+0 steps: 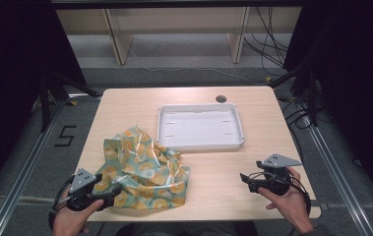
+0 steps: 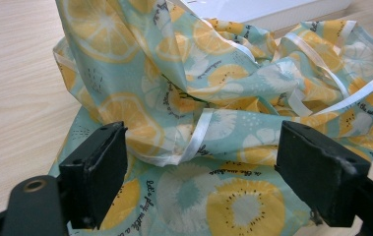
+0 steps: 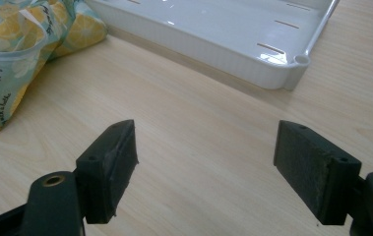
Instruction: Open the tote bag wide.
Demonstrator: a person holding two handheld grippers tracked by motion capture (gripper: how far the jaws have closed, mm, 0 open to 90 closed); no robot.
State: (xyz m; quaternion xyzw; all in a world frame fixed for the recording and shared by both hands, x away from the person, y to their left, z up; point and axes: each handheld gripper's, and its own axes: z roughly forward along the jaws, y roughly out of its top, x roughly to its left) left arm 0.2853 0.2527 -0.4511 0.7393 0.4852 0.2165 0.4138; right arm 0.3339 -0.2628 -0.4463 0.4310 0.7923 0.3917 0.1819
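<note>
Here, a crumpled cloth [image 1: 143, 169] printed with lemon and kiwi slices on pale green lies on the near left part of the wooden table [image 1: 223, 182]. Its far edge comes close to the near left corner of a shallow white tray [image 1: 200, 144] that sits in the middle of the table; whether the two touch cannot be told from above.

The left gripper [image 1: 111, 192], held in the person's left hand [image 1: 73, 216], is at the cloth's near left edge. In the left gripper view its jaws stand wide apart with a folded, white-hemmed part of the cloth [image 2: 213, 123] lying between them; the pads do not press on the fabric. The bottom of the cloth is cut off behind the jaws there, and its folds hide how many layers lie underneath. Small black lettering runs across the print but is too small to read.

The right gripper [image 1: 245, 178], in the person's right hand [image 1: 287, 201], is well apart from the cloth, over bare wood near the right front of the table. Its jaws are also spread wide with nothing between them. In the right gripper view the tray [image 3: 253, 69] is cut off by the top edge, and a bit of the cloth [image 3: 21, 44] shows at the upper left.
</note>
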